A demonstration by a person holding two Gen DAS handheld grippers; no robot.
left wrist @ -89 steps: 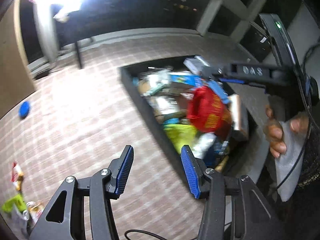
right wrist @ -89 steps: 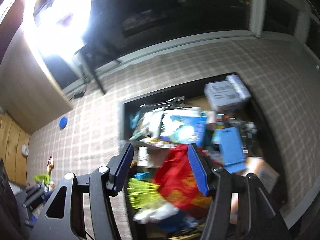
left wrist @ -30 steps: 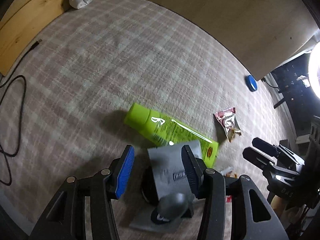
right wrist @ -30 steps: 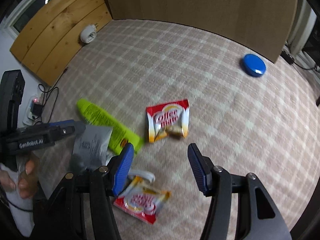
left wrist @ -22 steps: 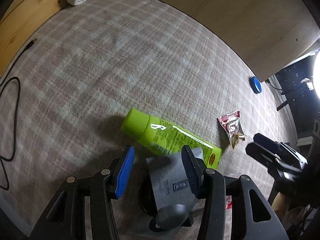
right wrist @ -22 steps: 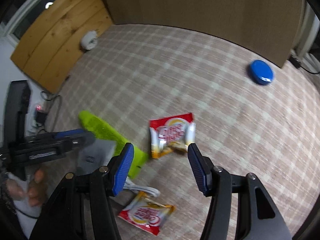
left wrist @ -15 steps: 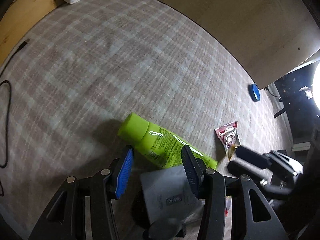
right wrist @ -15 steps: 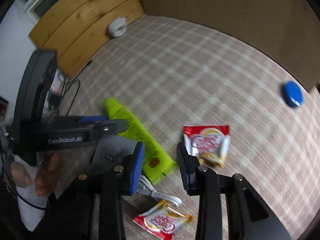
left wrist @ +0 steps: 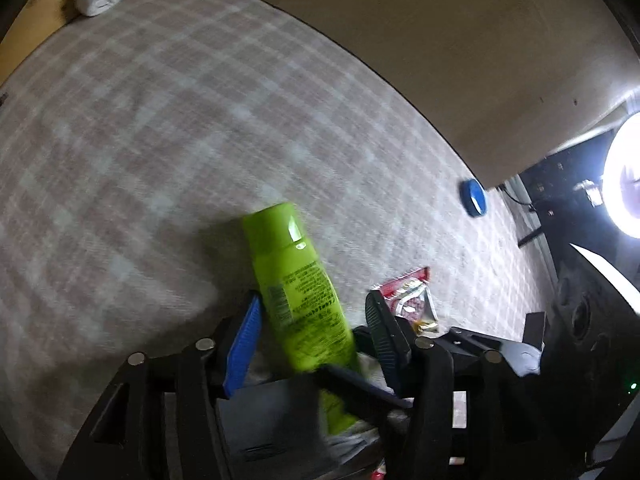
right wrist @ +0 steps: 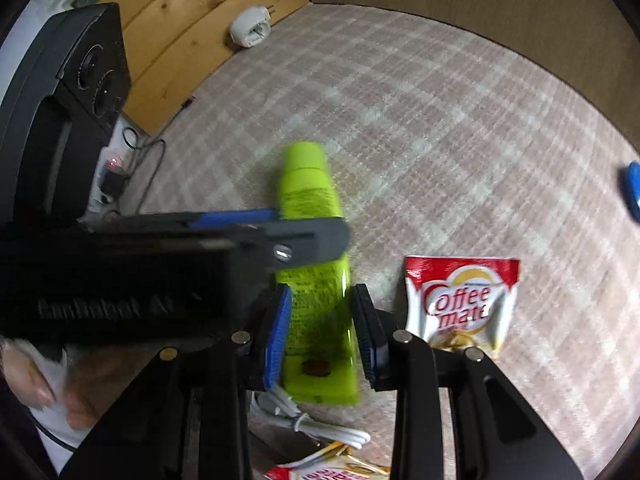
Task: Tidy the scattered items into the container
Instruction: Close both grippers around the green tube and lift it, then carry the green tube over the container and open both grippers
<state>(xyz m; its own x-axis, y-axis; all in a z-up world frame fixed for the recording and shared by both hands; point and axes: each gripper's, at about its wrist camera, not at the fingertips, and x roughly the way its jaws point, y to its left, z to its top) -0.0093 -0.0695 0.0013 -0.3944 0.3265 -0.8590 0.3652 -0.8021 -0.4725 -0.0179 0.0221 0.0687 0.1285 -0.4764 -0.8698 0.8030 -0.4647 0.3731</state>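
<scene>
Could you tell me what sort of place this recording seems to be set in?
Probably a room in a home, worked at floor level: a plaid carpet covers the floor, wood panelling runs along one side, and a green tube and a Coffee-mate sachet lie scattered on it.

We have the right gripper point(right wrist: 320, 330) straddling the flat end of the green tube point(right wrist: 310, 248), blue pads on both sides; too blurred to tell if they touch it. Tube lies on the checked carpet point(right wrist: 440, 120), cap end pointing away from us. Our left gripper point(right wrist: 224, 226) crosses over the tube's middle from the left, fingers side-on, opening unreadable; hand point(right wrist: 48, 384) below it. Coffee creamer sachet point(right wrist: 460, 304) sits just right of the tube, apart from it. White cable point(right wrist: 320, 428) coiled at the tube's near end, second sachet point(right wrist: 332, 470) beneath it at the frame edge. Blue disc point(right wrist: 632, 192) far right, white round plug point(right wrist: 251, 27) by the wooden panel.
</scene>
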